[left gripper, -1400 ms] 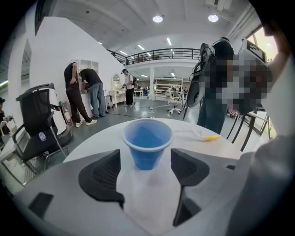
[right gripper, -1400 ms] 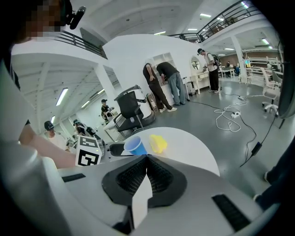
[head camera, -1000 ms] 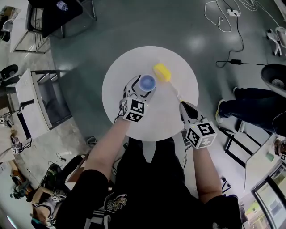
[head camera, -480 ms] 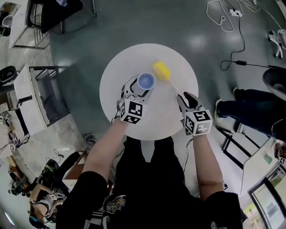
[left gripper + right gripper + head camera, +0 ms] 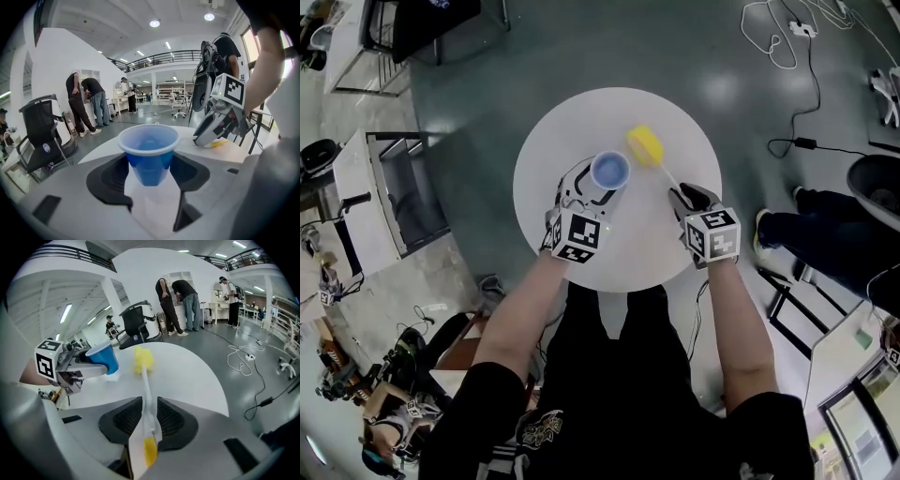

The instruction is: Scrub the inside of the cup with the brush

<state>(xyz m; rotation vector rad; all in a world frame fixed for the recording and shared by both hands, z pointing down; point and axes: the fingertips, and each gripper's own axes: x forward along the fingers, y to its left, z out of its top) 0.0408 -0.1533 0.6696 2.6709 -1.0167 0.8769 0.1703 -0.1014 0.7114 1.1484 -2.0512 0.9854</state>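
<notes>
Quick read of where things sit. The left tongs (image 5: 601,189) have the blue cup (image 5: 149,153) between them and the jaws are closing on it. The black pads look to be right up against the cup's sides, so I'd call that a grip. The cup is upright with its mouth open to the top, a bit left of centre on the round white counter (image 5: 581,120).

The right tongs (image 5: 682,199) are clamped narrow on the thin white handle of the brush (image 5: 146,392), holding it near the back end, with a yellow bit of handle poking out behind the jaws.

The part that matters is the brush's long axis. In the head view it runs from the right tongs at centre right, up and to the left, and ends at the yellow head (image 5: 643,145). That head sits just beside the cup's rim, at its upper right, and it's low, at or near the counter as far as I can tell. So the brush is lying nearly flat while the cup opens straight up.

My guess for the next move: lift the head, tip the handle steeper, then swing it left over the rim and down inside. The right hand does all of that while the left just steadies the cup. No scrubbing has happened yet.
</notes>
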